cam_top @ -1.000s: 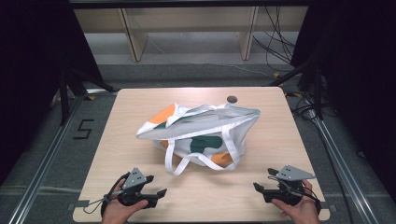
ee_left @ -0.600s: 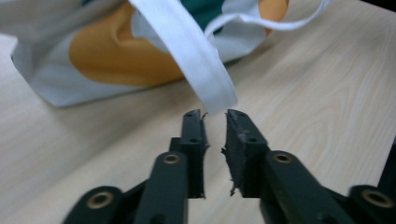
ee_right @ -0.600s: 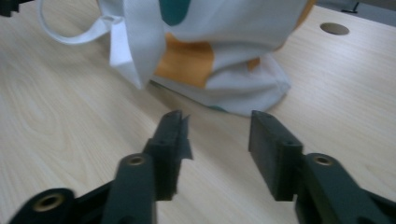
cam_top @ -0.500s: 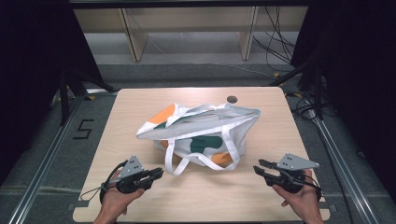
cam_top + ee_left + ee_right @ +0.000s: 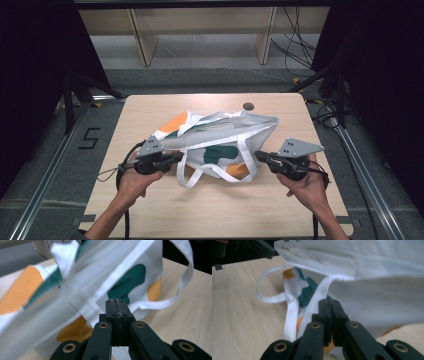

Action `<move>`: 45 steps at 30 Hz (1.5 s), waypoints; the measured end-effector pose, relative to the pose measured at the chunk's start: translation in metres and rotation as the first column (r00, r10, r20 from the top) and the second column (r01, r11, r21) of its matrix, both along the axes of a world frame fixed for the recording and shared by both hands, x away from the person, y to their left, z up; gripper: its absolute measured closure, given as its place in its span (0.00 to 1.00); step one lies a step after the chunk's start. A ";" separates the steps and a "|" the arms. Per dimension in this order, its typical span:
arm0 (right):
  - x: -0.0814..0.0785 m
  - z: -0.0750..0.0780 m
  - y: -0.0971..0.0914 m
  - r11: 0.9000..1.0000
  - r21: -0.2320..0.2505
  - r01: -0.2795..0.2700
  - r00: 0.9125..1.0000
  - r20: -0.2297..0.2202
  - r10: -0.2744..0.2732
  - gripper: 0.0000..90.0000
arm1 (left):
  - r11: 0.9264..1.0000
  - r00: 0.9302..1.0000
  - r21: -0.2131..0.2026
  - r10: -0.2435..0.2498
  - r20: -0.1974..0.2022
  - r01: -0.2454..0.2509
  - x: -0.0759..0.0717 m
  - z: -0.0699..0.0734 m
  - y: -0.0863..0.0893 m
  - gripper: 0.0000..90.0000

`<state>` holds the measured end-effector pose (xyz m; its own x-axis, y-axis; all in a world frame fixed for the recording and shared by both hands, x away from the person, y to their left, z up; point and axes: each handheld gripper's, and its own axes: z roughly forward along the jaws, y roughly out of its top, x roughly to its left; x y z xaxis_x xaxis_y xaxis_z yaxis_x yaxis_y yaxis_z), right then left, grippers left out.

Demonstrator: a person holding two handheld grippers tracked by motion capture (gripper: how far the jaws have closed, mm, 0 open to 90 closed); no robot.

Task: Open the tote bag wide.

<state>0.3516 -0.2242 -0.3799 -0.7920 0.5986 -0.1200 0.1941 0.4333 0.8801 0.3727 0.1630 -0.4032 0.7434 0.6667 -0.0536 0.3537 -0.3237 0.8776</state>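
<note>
White fabric bag: a tote [image 5: 220, 145] with orange and dark green patches, lying crumpled across the middle of the table, open end toward the right, handle loops [image 5: 192, 177] spilling onto the near side.
Left gripper: left gripper [image 5: 176, 159] sits at the bag's left near edge, pointing right. Its jaws have just been closing and in the left gripper view the two black tips are pressed flat together, no gap, with nothing clamped between them that I can make out. The blurry bag cloth [image 5: 105, 277] hangs just past the tips.
Left hand: left hand [image 5: 134, 181] wraps the handle from the near side, cable looping off to the left.
Table: light wood table [image 5: 210, 215], small dark round thing [image 5: 248, 106] near the far edge, well apart from both grippers.
Right gripper: right gripper [image 5: 259, 156] at the bag's right near corner, pointing left. Same deal, jaws have just been closing and are squeezed together in the right gripper view, tips right up against the white cloth [image 5: 374, 297] and a strap [image 5: 292, 312]; can't tell if they actually pinch any.
Right hand: right hand [image 5: 311, 186] comes in from the near right.
</note>
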 end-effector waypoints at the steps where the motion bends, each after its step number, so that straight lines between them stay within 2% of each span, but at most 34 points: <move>1: 0.000 0.000 0.000 1.000 0.000 0.000 1.000 0.000 0.000 0.99 | 1.000 1.000 0.000 0.000 0.000 0.000 0.000 0.000 0.000 0.99; 2: 0.009 0.010 0.008 1.000 -0.016 -0.013 1.000 0.024 0.014 0.99 | 1.000 1.000 0.006 0.006 -0.004 -0.006 0.006 0.004 -0.002 0.99; 3: 0.012 0.015 0.012 1.000 -0.017 -0.012 1.000 0.012 0.012 0.99 | 1.000 1.000 0.012 0.013 -0.002 -0.013 0.015 0.009 -0.005 0.99; 7: 0.023 0.025 0.022 0.999 -0.035 -0.012 1.000 0.016 0.012 0.99 | 0.999 1.000 0.029 0.017 -0.005 -0.017 0.027 0.014 -0.011 0.99; 8: 0.032 0.028 0.031 0.999 -0.054 -0.007 1.000 0.022 0.009 0.99 | 0.999 1.000 0.033 0.020 -0.006 -0.020 0.031 0.015 -0.014 0.99; 9: 0.036 0.030 0.033 0.998 -0.065 -0.008 1.000 0.013 0.009 0.99 | 0.998 1.000 0.065 0.006 -0.003 -0.005 0.034 0.017 -0.013 0.99; 11: 0.044 0.030 0.040 0.997 -0.078 -0.003 1.000 0.011 0.004 0.99 | 0.999 1.000 0.047 0.018 -0.008 -0.018 0.039 0.016 -0.018 0.99; 12: 0.047 0.031 0.042 0.996 -0.086 0.000 1.000 -0.003 0.000 0.99 | 0.997 1.000 0.079 0.009 -0.016 -0.008 0.045 0.016 -0.019 0.99; 13: 0.051 0.031 0.045 0.995 -0.095 -0.003 1.000 0.008 0.004 0.99 | 0.998 1.000 0.062 0.014 -0.009 -0.014 0.048 0.015 -0.021 0.99; 14: 0.054 0.031 0.048 0.995 -0.101 0.011 1.000 -0.002 -0.011 0.99 | 0.997 1.000 0.074 0.017 -0.018 -0.016 0.051 0.014 -0.022 0.99; 16: 0.062 0.034 0.054 0.992 -0.126 0.021 1.000 -0.005 -0.022 0.99 | 0.997 0.999 0.067 0.026 -0.021 -0.025 0.055 0.014 -0.023 0.99; 17: 0.066 0.035 0.056 0.991 -0.133 0.021 1.000 0.011 -0.019 0.99 | 0.997 0.999 0.068 0.025 -0.028 -0.023 0.058 0.014 -0.023 0.99; 19: 0.074 0.036 0.062 0.985 -0.170 0.039 0.999 0.022 -0.036 0.99 | 0.996 0.999 0.081 0.032 -0.026 -0.029 0.067 0.015 -0.027 0.99; 21: 0.083 0.033 0.069 0.976 -0.205 0.070 0.998 0.009 -0.070 0.99 | 0.996 0.999 0.085 0.027 -0.032 -0.024 0.071 0.015 -0.029 0.99; 22: 0.083 0.033 0.069 0.976 -0.205 0.070 0.998 0.009 -0.070 0.99 | 0.996 0.999 0.084 0.043 -0.032 -0.040 0.075 0.015 -0.030 0.99; 23: 0.087 0.030 0.073 0.971 -0.228 0.076 0.997 -0.001 -0.079 0.99 | 0.995 0.999 0.093 0.045 -0.028 -0.042 0.081 0.016 -0.032 0.99; 24: 0.099 0.025 0.078 0.956 -0.275 0.102 0.994 -0.019 -0.111 0.99 | 0.994 0.997 0.092 0.070 -0.029 -0.067 0.092 0.018 -0.034 0.99; 25: 0.105 0.023 0.080 0.951 -0.286 0.114 0.992 -0.017 -0.124 0.99 | 0.994 0.997 0.090 0.067 -0.036 -0.064 0.096 0.018 -0.034 0.99; 26: 0.105 0.023 0.080 0.951 -0.286 0.114 0.992 -0.017 -0.124 0.99 | 0.994 0.997 0.090 0.067 -0.036 -0.064 0.096 0.018 -0.034 0.99; 27: 0.115 0.017 0.082 0.939 -0.319 0.127 0.989 -0.035 -0.145 0.99 | 0.992 0.997 0.102 0.075 -0.034 -0.072 0.103 0.018 -0.035 0.99; 28: 0.120 0.014 0.083 0.934 -0.331 0.136 0.988 -0.030 -0.154 0.99 | 0.990 0.995 0.113 0.090 -0.038 -0.086 0.107 0.018 -0.036 0.99; 29: 0.124 0.009 0.086 0.924 -0.353 0.146 0.983 -0.053 -0.176 0.99 | 0.989 0.993 0.113 0.103 -0.056 -0.097 0.114 0.016 -0.037 0.99; 30: 0.128 0.004 0.087 0.915 -0.376 0.143 0.982 -0.058 -0.178 0.99 | 0.987 0.991 0.119 0.114 -0.070 -0.105 0.124 0.011 -0.038 0.99; 32: 0.135 -0.004 0.089 0.907 -0.396 0.145 0.979 -0.077 -0.190 0.98 | 0.987 0.987 0.116 0.123 -0.102 -0.111 0.133 0.006 -0.038 0.99; 33: 0.135 -0.004 0.089 0.907 -0.396 0.145 0.979 -0.077 -0.190 0.98 | 0.987 0.987 0.116 0.123 -0.102 -0.111 0.133 0.006 -0.038 0.99; 35: 0.141 -0.012 0.090 0.909 -0.394 0.135 0.976 -0.105 -0.191 0.99 | 0.990 0.979 0.075 0.128 -0.156 -0.117 0.143 -0.002 -0.037 0.99; 36: 0.144 -0.021 0.089 0.921 -0.377 0.099 0.974 -0.152 -0.167 1.00 | 0.990 0.974 0.065 0.133 -0.183 -0.123 0.150 -0.007 -0.036 0.99; 37: 0.142 -0.022 0.088 0.920 -0.380 0.101 0.972 -0.161 -0.173 1.00 | 0.990 0.970 0.063 0.139 -0.199 -0.129 0.153 -0.009 -0.035 0.99; 38: 0.140 -0.026 0.087 0.929 -0.353 0.110 0.972 -0.156 -0.174 1.00 | 0.989 0.967 0.060 0.143 -0.208 -0.134 0.156 -0.012 -0.035 0.99; 40: 0.134 -0.023 0.084 0.926 -0.372 0.057 0.965 -0.218 -0.147 1.00 | 0.988 0.961 0.068 0.152 -0.231 -0.140 0.161 -0.014 -0.035 0.99; 41: 0.132 -0.024 0.083 0.925 -0.380 0.028 0.966 -0.226 -0.122 1.00 | 0.986 0.961 0.084 0.160 -0.228 -0.144 0.163 -0.015 -0.035 0.99; 42: 0.128 -0.026 0.083 0.926 -0.378 0.007 0.960 -0.257 -0.113 1.00 | 0.984 0.959 0.092 0.170 -0.227 -0.152 0.165 -0.015 -0.036 0.99; 43: 0.124 -0.028 0.083 0.925 -0.381 -0.013 0.959 -0.266 -0.096 1.00 | 0.984 0.957 0.094 0.170 -0.235 -0.151 0.166 -0.015 -0.037 0.99; 45: 0.114 -0.031 0.085 0.922 -0.384 -0.052 0.952 -0.298 -0.070 1.00 | 0.980 0.954 0.110 0.186 -0.235 -0.164 0.169 -0.014 -0.036 0.99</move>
